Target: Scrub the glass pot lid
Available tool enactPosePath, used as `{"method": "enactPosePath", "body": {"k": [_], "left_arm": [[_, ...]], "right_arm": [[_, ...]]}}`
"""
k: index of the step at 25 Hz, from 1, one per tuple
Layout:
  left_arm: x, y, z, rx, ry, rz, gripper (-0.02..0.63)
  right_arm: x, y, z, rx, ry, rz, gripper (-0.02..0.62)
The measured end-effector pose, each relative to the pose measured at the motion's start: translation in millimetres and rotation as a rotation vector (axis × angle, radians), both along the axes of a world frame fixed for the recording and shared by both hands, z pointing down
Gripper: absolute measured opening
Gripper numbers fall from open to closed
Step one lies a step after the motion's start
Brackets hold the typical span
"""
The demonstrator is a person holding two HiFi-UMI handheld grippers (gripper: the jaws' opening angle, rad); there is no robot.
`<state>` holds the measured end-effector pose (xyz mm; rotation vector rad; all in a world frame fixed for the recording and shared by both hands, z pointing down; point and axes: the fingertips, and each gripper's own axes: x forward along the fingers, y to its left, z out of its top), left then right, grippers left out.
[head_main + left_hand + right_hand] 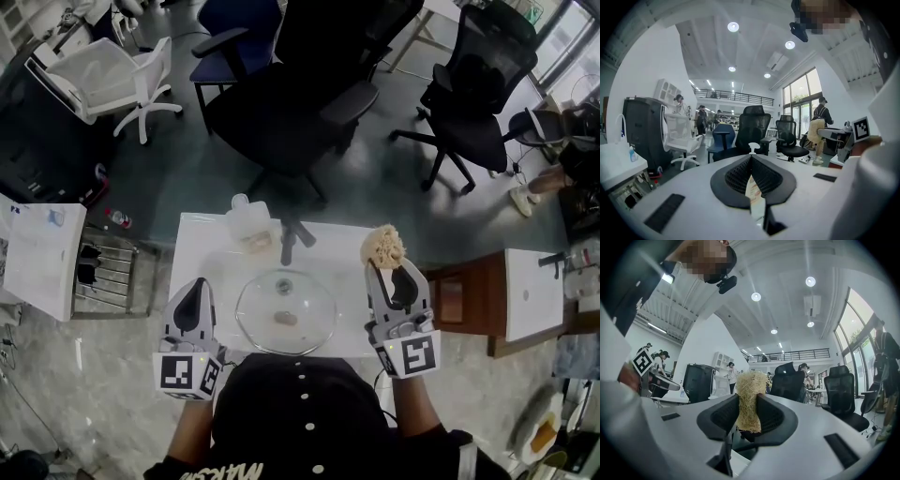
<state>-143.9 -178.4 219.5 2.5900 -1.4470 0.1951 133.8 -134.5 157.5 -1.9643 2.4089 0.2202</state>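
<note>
Here, right tongs clamp scrubber; left tongs closed beside lid.

The person wears a black top with a row of small white round studs down its middle and white lettering near the lower edge. The left gripper and the right gripper share one build. Each has a pale grey-white plastic body, black ribbed pads lining the jaws and flat black rectangular patches on the shell. At the rear of each sits a cube faced with black-and-white square markers.
</note>
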Motion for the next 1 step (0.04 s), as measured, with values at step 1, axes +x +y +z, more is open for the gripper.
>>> {"method": "enactPosePath", "body": {"k": [1], "left_arm": [[-0.2,0.0,-0.5,-0.001,0.000,-0.001,0.026]], "right_arm": [[-0.7,-0.2,-1.7,0.006,-0.001,0.001,0.127]]}}
